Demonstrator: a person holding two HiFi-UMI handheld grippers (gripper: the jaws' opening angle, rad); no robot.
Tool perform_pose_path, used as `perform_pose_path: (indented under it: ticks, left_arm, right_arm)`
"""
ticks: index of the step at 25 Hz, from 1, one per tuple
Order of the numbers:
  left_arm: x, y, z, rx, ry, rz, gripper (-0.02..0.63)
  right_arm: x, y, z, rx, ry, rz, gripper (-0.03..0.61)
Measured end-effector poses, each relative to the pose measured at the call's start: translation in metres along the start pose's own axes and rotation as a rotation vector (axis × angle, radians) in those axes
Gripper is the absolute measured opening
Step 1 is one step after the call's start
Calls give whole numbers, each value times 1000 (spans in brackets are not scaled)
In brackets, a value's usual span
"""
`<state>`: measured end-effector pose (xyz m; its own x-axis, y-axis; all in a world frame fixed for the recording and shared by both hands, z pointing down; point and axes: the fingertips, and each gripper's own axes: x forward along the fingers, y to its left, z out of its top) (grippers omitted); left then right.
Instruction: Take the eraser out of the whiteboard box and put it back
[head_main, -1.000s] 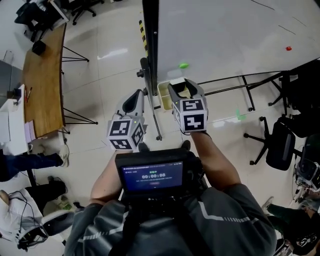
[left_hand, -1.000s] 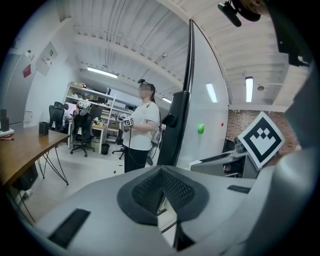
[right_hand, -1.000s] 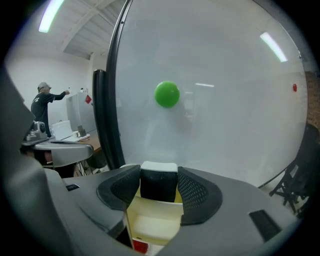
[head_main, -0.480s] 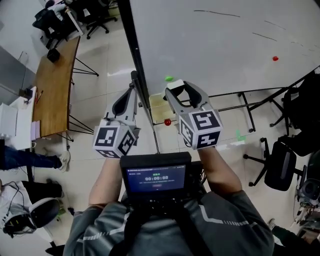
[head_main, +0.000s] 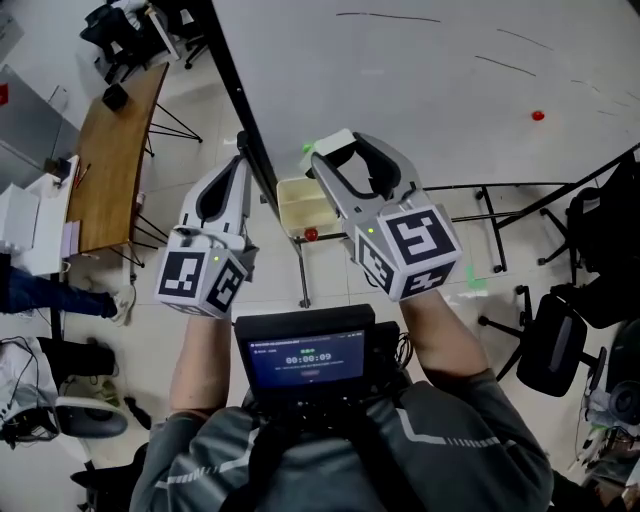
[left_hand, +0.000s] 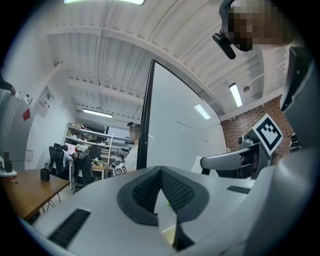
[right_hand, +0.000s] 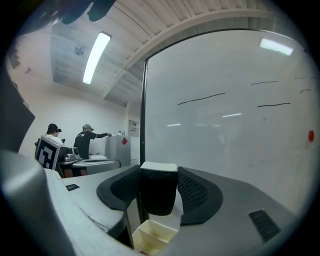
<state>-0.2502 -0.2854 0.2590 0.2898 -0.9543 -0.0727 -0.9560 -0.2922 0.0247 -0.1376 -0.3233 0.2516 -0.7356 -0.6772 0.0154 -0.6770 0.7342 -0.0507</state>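
My right gripper (head_main: 335, 155) is shut on the eraser (right_hand: 158, 192), a black block with a white top (head_main: 334, 142), gripped between both pads. It hangs in front of the whiteboard (head_main: 430, 90), above the cream whiteboard box (head_main: 297, 205), which shows below the jaws in the right gripper view (right_hand: 152, 235). The box hangs at the board's left edge. My left gripper (head_main: 240, 162) is to the left of the board's black frame (head_main: 240, 95); its jaws meet at the tips (left_hand: 161, 171) with nothing between them.
A red magnet (head_main: 311, 234) sits by the box, a green one (head_main: 308, 148) near the eraser, another red one (head_main: 538, 116) far right on the board. A wooden table (head_main: 110, 160) stands at left, chairs (head_main: 555, 350) at right. People stand in the background.
Both grippers have risen along the whiteboard, away from the box. The right gripper keeps the eraser; the box now lies below the jaws.
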Motion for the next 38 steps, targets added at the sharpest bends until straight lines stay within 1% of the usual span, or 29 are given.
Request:
perform_pose_path:
  ticks: [5,11,15,25,30,33,36,38]
  left_arm:
    - [-7,11,21,22,-16,-30,29]
    - [-32,28,20,34,-19,-74,29]
    - [-42,31,23,42,-6,-83,29]
    - [-60,34,26,-14,-34,-91,29]
    - [-67,32,29,-23,-54,-65,31]
    - [-66,36,13,-26,-42,-39,32]
    - [-62,44,-16,-45,20,18,32]
    - [-58,48,-40,-59,67,39,32]
  right_arm:
    - [2,4,19,-8,-43,-39,265]
    - [-4,30,16,-10,-47,-92,265]
    - [-6,43,22,-20,-50,-100,265]
    - [-13,60,24,-27,-47,-108,265]
    - [-17,63,22,-31,-43,-111,265]
    - [-15,60,10,-28,-21,-120,265]
    - [-9,55,-11,-22,12,-129,265]
    - [-4,51,-31,-16,47,-130,265]
